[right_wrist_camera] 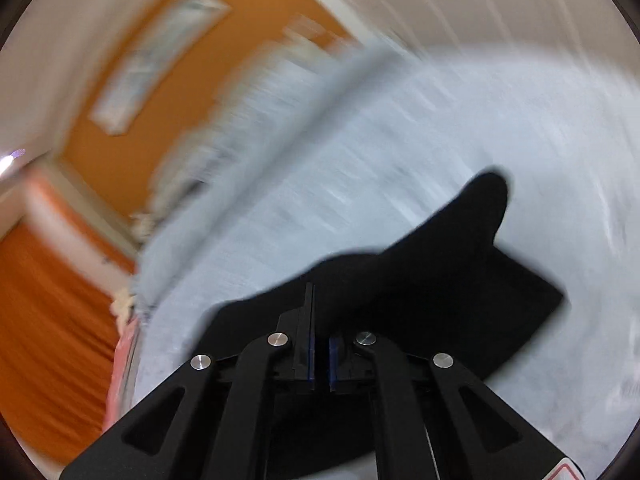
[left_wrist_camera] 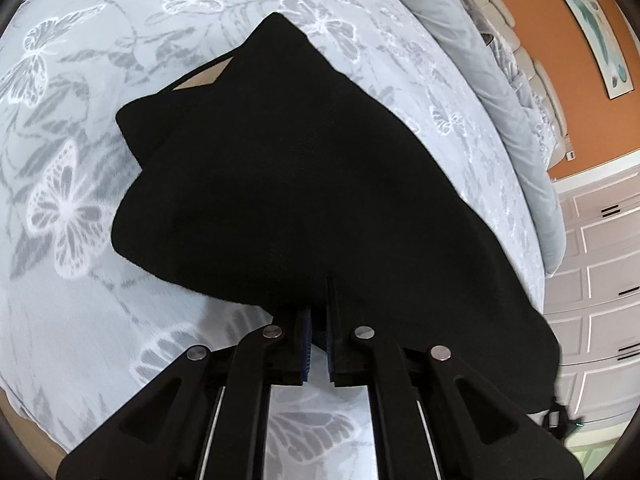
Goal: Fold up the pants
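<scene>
The wide bed with its pale blue cover printed with white and grey butterflies (left_wrist_camera: 80, 208) serves as the folding surface — flat, soft and roomy enough to spread a garment. Beyond it, in the left wrist view, run a grey rolled bolster or quilt edge (left_wrist_camera: 516, 128), an orange wall (left_wrist_camera: 560, 60) with a framed picture (left_wrist_camera: 592, 24), and white drawer fronts (left_wrist_camera: 604, 264).

On the bed lie the black, matte cloth pants (left_wrist_camera: 304, 184), already gathered into a broad, doubled-over heap rather than laid out full length. One corner peaks toward the far side of the bed, a rounded lobe bulges toward the left of that view, and a small tan patch or label (left_wrist_camera: 208, 78) shows at a slit near the far edge. The cloth is so dark that seams, waistband and legs cannot be told apart.

The near edge of the pants rises up to the left gripper (left_wrist_camera: 318, 320), whose jaws are pressed together with the fabric pinched between them — a hold that, as I judge it, keeps one edge taut so a fold can be carried over.

The right wrist view is heavily smeared. There the right gripper (right_wrist_camera: 320, 320) has its jaws drawn together too, sitting right at the black fabric (right_wrist_camera: 440, 280); it looks to be nipping an edge, though black on black makes that uncertain. Two holds on one edge would suit lifting it evenly.
</scene>
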The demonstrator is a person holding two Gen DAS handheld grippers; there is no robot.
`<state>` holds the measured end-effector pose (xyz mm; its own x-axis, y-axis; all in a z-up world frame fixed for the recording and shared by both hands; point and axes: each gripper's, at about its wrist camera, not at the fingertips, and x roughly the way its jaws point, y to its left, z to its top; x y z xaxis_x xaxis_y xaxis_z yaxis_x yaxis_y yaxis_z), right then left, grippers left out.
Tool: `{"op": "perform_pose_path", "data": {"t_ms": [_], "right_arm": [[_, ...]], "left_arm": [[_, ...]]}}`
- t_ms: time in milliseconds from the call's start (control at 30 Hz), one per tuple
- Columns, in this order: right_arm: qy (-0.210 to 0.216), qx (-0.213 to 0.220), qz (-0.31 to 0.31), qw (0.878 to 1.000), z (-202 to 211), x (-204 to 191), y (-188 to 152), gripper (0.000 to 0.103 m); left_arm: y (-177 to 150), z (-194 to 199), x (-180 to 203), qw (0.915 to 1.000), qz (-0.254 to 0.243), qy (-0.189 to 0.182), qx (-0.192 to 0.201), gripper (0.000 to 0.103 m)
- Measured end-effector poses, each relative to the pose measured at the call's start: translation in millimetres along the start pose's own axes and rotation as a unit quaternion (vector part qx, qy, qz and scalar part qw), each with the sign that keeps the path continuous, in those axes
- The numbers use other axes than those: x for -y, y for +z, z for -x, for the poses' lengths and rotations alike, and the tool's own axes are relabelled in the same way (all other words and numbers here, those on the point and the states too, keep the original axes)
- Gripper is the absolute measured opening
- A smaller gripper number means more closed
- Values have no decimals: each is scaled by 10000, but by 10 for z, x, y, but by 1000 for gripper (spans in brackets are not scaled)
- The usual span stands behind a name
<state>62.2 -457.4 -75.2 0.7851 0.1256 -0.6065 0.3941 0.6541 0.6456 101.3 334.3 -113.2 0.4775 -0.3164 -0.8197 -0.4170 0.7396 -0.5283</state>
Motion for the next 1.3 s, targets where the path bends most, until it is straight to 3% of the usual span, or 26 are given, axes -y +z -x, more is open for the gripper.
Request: {"op": "perform_pose_path", "data": {"t_ms": [67,167,200,267,300,333,367,433,500,567,600,667,733,767,833,867,900,967,1000,1033,1133,1267,1300], "right_arm": [[-629,-638,-378,9953,-345,409,-96,4],[-649,-777,-348,9943,-398,447,-133,7],[-596,-715,-394,9949,-351,413,-113,13],[-516,-454,-534,9962,-241,360,-64,41],[-526,-329,-605,9962,-191,371,-40,67],[-574,-212,-717,9955,-172,400,-22,73],[-603,-193,-772,9950,-206,442,-1,70],[-558,-266,-593,9963,-268,436,18,9],[-293,77,-379,9988,-130,252,52,7],[441,608,94,9971,200,-115,101,7],[553,750,316,9951,298,-226,102,6],[409,817,561,9942,399,-288,62,6],[-138,325,217,9991,207,-10,18,7],[-555,-110,-143,9983,24,243,-24,7],[-1192,-742,-563,9885,-178,579,-110,10],[-1123,-837,-722,9875,-222,676,-120,9],[-839,-784,-954,9888,-167,748,-94,11],[-750,-587,-1122,9891,-11,761,-31,32],[-696,-343,-1135,9905,85,743,-2,53],[-660,-178,-1116,9914,143,726,9,59],[-474,-161,-1165,9919,149,723,27,59],[-1040,-217,-790,9912,-17,716,51,59],[-1167,-221,-703,9904,-89,719,51,55]], "left_arm": [[15,-11,23,10000,-67,-32,-40,6],[2,-3,7,9999,-91,-57,-99,6],[-7,6,-31,9998,-57,-100,-134,6],[-3,4,-94,9996,71,-210,-200,6],[4,3,-127,9992,146,-293,-236,6],[2,8,-165,9990,170,-335,-251,6],[2,8,-168,9989,175,-363,-255,5],[-2,42,-138,9992,97,-364,-159,4],[4,244,-11,9979,-204,-525,304,4],[0,448,103,9935,-577,-639,742,4],[2,524,150,9914,-751,-551,923,4],[31,446,75,9942,-673,-97,831,4],[77,156,-235,9995,-57,267,157,4],[79,46,-372,9995,235,149,-149,4],[88,41,-540,9980,546,-199,-253,4],[92,88,-517,9987,427,-179,-199,5],[84,136,-478,9996,245,-54,-101,5],[53,176,-390,9998,-95,200,-1,8],[41,169,-353,9995,-161,274,12,8],[34,170,-337,9994,-156,317,22,8],[52,194,-319,9996,-59,262,76,9],[80,103,-240,9995,72,304,94,12],[86,67,-247,9993,99,358,60,12]]}}
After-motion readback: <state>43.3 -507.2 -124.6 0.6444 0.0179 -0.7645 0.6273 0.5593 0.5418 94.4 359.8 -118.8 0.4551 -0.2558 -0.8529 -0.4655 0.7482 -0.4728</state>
